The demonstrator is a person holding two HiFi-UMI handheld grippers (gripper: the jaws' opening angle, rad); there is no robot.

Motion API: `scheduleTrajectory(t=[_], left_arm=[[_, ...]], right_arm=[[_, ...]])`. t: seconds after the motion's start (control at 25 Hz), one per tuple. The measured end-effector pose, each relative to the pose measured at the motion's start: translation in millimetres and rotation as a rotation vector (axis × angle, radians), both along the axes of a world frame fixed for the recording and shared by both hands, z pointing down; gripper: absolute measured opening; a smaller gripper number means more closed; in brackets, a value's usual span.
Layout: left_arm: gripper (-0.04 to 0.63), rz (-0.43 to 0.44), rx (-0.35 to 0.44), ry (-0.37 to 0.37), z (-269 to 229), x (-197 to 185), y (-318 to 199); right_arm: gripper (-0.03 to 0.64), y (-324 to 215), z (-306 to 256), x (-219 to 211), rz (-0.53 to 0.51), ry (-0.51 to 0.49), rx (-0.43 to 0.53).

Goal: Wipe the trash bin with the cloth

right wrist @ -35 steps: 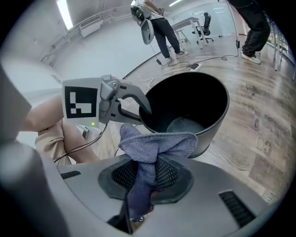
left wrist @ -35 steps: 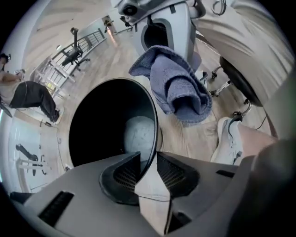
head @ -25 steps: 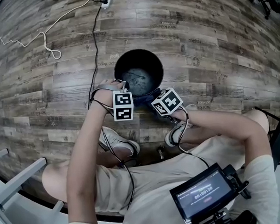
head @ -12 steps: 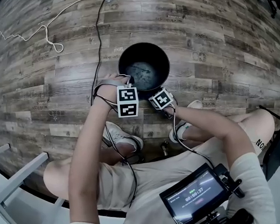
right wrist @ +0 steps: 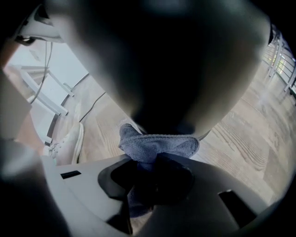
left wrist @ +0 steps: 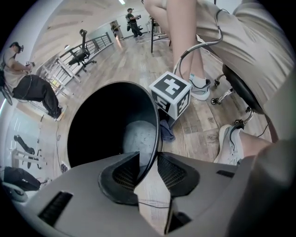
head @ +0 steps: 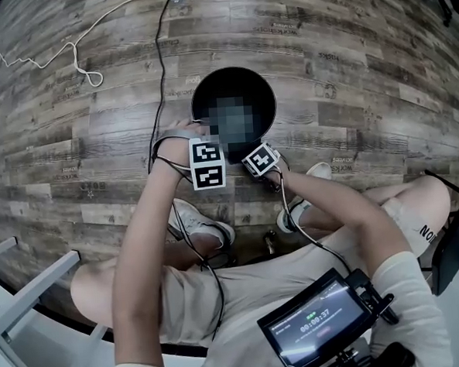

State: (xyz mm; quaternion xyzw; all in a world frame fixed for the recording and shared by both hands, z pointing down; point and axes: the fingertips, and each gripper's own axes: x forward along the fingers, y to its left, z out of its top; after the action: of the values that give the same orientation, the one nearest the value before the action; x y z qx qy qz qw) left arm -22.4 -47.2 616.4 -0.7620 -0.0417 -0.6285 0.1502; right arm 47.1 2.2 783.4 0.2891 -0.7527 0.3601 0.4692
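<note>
Clamping trash bin (left wrist: 92, 125) rim at near-left: left gripper (left wrist: 148, 169), jaws shut either side of the wall. Right gripper (right wrist: 155, 162) pinches grey-blue cloth (right wrist: 157, 143) against the bin's near outer wall.

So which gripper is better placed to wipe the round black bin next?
Right: the right gripper grips the blue-grey cloth at the outer wall of the round black bin; the left gripper clamps its rim.

The screen (head: 314, 322) shows a timer reading about 00:00:37.
</note>
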Motion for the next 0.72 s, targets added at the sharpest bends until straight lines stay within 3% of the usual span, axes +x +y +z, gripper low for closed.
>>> scheduleTrajectory(t=[0.28, 0.48, 0.56, 0.64, 0.72], left_arm=[[0.124, -0.164, -0.029, -0.017, 2, 4, -4], [0.117, -0.331, -0.072, -0.025, -5, 20, 8], [0.105, -0.389, -0.135, 0.022, -9, 34, 16], [0.088, -0.420, -0.245, 0.108, -19, 48, 27], [0.087, -0.383, -0.332, 0.162, -30, 52, 37]], right_arm=[[0.077, 25, -73, 8, -0.137, -0.074, 0.003], [0.077, 21, -130, 19, -0.129, -0.134, 0.042], [0.077, 16, -148, 22, -0.115, -0.154, 0.055], [0.077, 14, -161, 23, -0.102, -0.170, 0.058], [0.077, 15, -173, 22, -0.092, -0.184, 0.054]])
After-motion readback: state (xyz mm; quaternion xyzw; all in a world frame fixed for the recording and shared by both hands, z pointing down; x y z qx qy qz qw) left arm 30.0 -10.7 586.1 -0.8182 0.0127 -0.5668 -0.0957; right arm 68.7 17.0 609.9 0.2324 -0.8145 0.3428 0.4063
